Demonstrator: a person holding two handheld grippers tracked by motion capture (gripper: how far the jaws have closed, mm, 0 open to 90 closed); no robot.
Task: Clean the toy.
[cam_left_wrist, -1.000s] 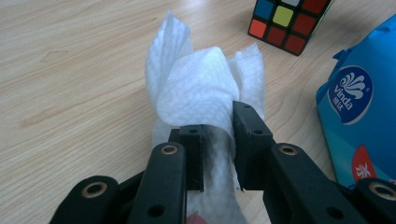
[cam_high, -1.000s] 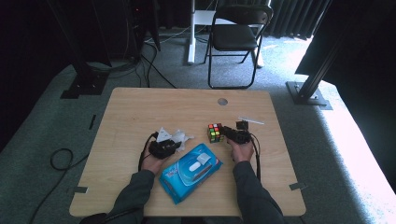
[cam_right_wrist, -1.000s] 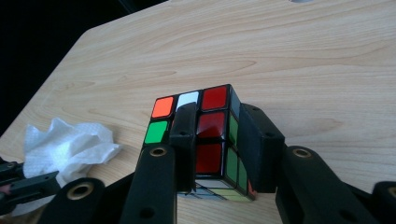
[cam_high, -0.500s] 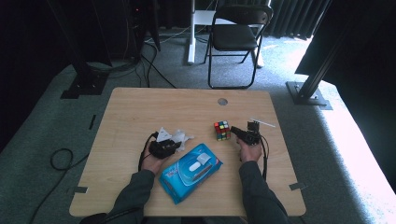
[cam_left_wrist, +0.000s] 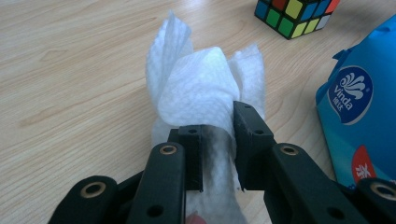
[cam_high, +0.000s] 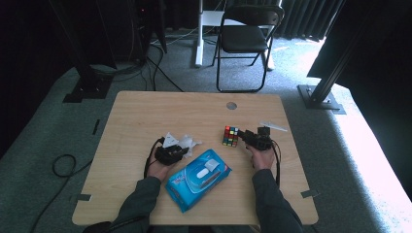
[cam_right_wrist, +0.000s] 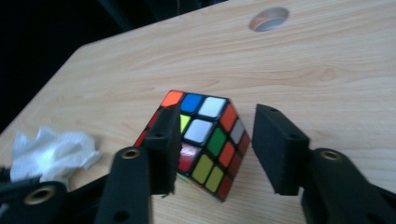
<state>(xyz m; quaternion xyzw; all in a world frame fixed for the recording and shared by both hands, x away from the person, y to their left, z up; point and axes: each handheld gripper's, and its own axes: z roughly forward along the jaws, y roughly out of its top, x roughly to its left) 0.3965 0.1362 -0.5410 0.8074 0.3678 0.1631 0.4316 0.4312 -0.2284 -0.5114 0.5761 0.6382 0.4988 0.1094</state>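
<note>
My left gripper is shut on a crumpled white tissue, which bulges above the jaws just over the table. In the high view the left gripper sits left of centre with the tissue at its tip. A Rubik's cube stands on the wood just ahead of my right gripper. Its jaws have just been opening and stand apart, with nothing pressed between the pads. From above, the right gripper points left at the cube.
A blue pack of wipes lies between the forearms near the table's front edge. A round cable hole is behind the cube, and a white scrap lies at the right. A folding chair stands beyond the table.
The right hand has shifted a little to the right, and the cube stands slightly further right than a second ago. The left hand with the tissue has kept still.
</note>
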